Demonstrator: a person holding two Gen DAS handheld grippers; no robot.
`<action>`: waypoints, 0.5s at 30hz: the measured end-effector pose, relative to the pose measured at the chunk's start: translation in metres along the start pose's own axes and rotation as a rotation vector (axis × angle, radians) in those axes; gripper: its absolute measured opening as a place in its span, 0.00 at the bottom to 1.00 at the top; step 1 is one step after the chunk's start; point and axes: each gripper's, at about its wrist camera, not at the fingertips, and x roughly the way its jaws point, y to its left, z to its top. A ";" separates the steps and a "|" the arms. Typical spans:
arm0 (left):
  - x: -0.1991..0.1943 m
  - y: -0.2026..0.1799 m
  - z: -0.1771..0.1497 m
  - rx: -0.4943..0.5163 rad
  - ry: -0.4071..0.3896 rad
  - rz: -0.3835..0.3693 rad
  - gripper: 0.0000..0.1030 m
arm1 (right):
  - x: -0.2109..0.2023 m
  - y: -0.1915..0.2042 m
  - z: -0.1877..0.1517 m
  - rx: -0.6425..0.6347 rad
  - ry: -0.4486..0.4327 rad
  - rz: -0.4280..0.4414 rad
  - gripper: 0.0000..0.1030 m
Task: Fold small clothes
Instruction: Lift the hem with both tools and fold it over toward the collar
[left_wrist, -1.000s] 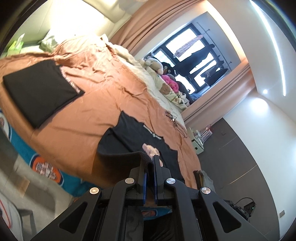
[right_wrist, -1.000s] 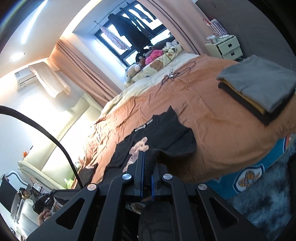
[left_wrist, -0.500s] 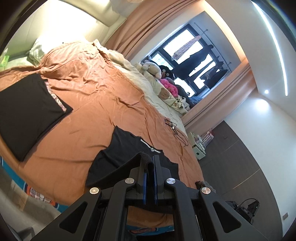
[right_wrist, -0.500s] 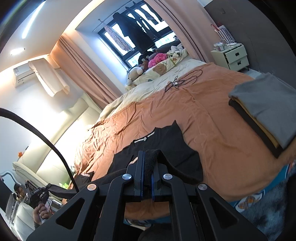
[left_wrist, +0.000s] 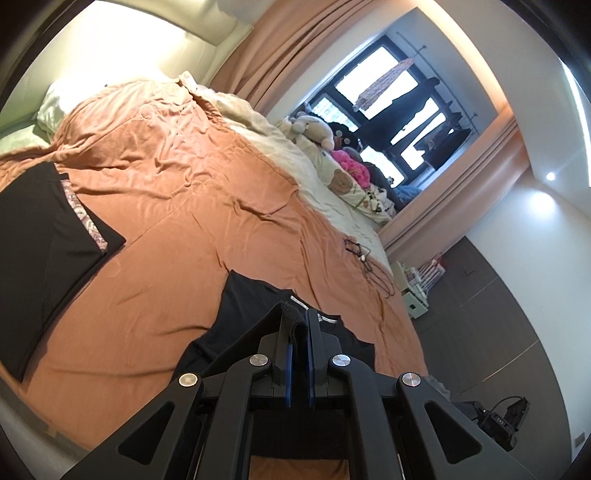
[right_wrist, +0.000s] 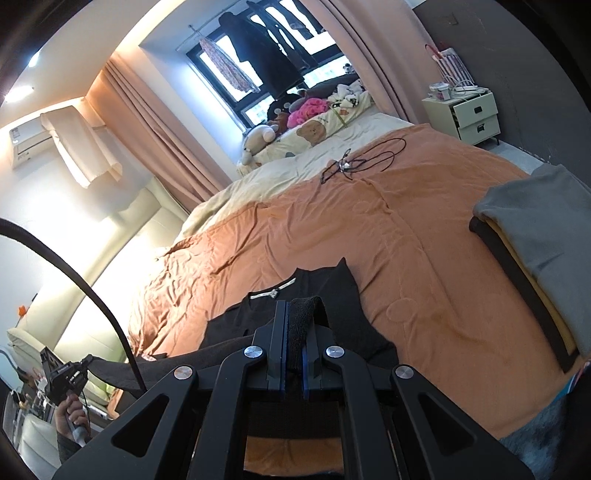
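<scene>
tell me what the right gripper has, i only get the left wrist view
Observer: The right gripper is shut on a fold of the black t-shirt, the same garment the left gripper pinches.
Operator: anything on the bed past the shirt on that side
Observer: A stack of folded clothes, grey on top with a yellow and a black layer below, sits at the bed's right edge.
Operator: can you see the other hand from there
Observer: Yes, a hand gripping a gripper handle shows at lower left of the right wrist view, with dark cloth stretched from that gripper toward the right one.
</scene>
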 end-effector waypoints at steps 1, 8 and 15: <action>0.006 0.001 0.002 -0.001 0.005 0.002 0.05 | 0.005 -0.001 0.003 -0.001 0.005 -0.005 0.02; 0.060 0.011 0.019 -0.023 0.052 0.044 0.05 | 0.050 -0.002 0.028 -0.003 0.055 -0.043 0.02; 0.124 0.028 0.027 -0.034 0.116 0.110 0.05 | 0.105 -0.011 0.053 0.009 0.114 -0.091 0.02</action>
